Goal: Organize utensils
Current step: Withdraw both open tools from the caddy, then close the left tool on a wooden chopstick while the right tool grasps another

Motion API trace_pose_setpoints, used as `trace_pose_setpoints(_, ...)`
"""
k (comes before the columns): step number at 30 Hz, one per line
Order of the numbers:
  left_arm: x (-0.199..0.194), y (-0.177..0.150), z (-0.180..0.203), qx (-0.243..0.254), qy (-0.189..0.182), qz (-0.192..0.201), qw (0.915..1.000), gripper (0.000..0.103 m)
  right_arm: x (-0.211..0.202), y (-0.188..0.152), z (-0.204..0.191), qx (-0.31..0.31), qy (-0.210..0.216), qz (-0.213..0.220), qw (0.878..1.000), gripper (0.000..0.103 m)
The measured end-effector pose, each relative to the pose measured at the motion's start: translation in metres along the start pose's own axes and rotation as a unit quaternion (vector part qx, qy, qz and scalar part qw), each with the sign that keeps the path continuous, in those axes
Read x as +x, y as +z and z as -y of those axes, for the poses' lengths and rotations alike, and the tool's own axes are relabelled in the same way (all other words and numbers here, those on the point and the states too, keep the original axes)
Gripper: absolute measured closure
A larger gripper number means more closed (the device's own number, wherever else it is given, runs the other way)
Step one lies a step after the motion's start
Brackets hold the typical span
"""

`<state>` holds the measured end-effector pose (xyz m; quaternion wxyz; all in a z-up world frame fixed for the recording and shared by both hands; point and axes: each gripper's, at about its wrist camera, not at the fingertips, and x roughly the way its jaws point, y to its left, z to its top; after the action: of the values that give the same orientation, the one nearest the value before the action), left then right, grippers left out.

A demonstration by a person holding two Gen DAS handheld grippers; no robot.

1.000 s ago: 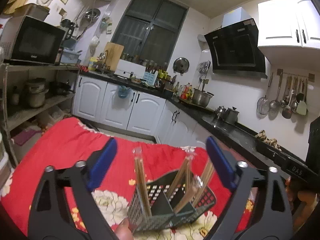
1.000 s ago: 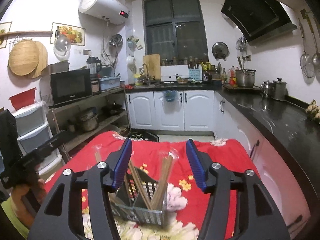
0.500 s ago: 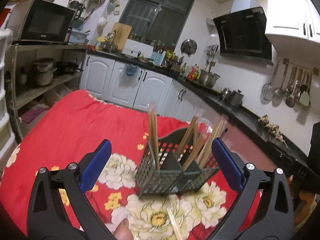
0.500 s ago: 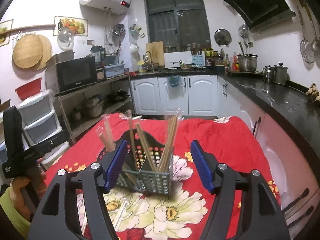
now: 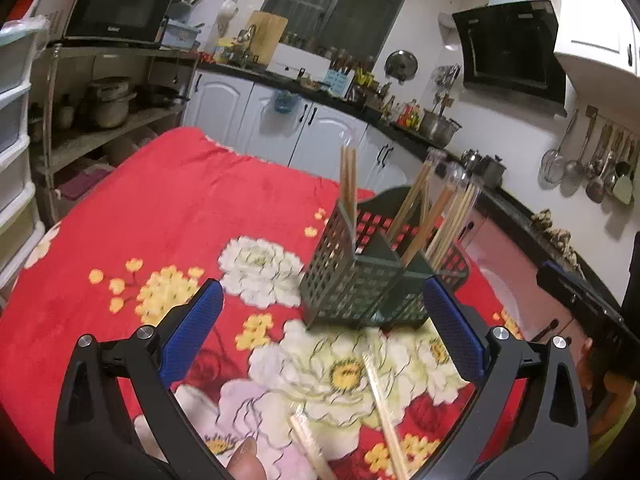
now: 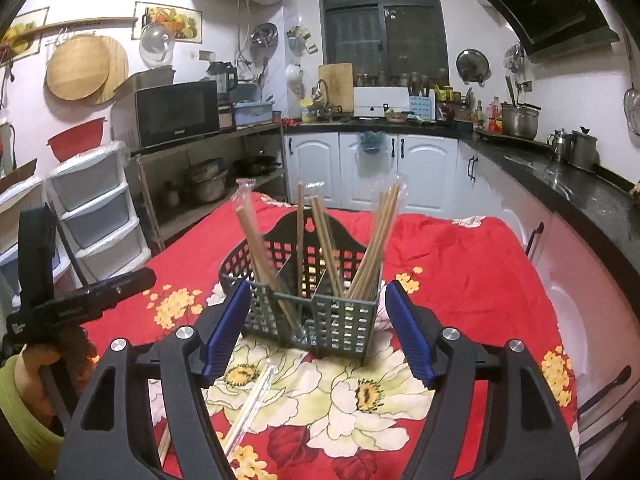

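Observation:
A dark green slotted utensil basket (image 5: 360, 288) stands on the red flowered cloth, with several wrapped wooden chopsticks (image 5: 348, 184) upright in its compartments. My left gripper (image 5: 322, 328) is open wide just short of the basket, with nothing between its pads. Two loose chopstick pairs (image 5: 382, 412) lie on the cloth below it. In the right wrist view the basket (image 6: 344, 328) stands just ahead of my right gripper (image 6: 317, 334). Its jaws are opening, and the blue pads (image 6: 226, 332) flank the basket's front corners without pressing on it. A wrapped chopstick pair (image 6: 252, 404) lies beneath.
The red cloth (image 6: 460, 264) covers the whole table. Black counters (image 6: 580, 188) run along the right and back, and a shelf with a microwave (image 6: 176, 116) and plastic drawers (image 6: 96, 208) stands at the left. A person's hand (image 6: 48, 364) holds the left gripper's handle.
Both grippers have come down and closer to the table. The basket now sits higher in both views, the loose chopsticks have come into sight, and the right jaws stand wider.

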<state>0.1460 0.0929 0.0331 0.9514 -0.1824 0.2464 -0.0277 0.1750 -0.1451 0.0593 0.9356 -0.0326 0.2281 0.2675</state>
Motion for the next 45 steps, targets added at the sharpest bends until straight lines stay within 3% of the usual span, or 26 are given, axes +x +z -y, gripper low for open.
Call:
trace_pose_setpoints(8,0.0,-0.016,-0.013,-0.005,0.016,-0.026,0.9995,0.011,0.007,-0.013,-0.007,-0.004,0.002,-0.02,1.0,0.033)
trace_pose_setpoints(21,0.006,-0.046,-0.009,0.042,0.032,-0.087,0.9948,0.011,0.026,-0.045,-0.009,-0.028,0.01,-0.074,0.997,0.03)
trace_pose_setpoints(30,0.011,-0.058,-0.007,0.051,0.033,-0.116,0.9914,0.011,0.049,-0.063,-0.011,-0.036,0.021,-0.127,0.991,0.03)
trace_pose_setpoints(34,0.018,-0.066,-0.008,0.046,0.016,-0.138,0.9892,0.011,0.062,-0.067,-0.01,-0.029,0.027,-0.15,0.988,0.031)
trace_pose_setpoints(41,0.034,-0.082,-0.016,0.005,-0.024,-0.192,0.9811,0.044,0.088,-0.071,-0.017,-0.022,0.055,-0.19,0.98,0.045)
trace_pose_setpoints(45,0.038,-0.087,-0.013,-0.001,-0.046,-0.21,0.9765,0.053,0.106,-0.07,-0.022,-0.009,0.071,-0.215,0.974,0.053)
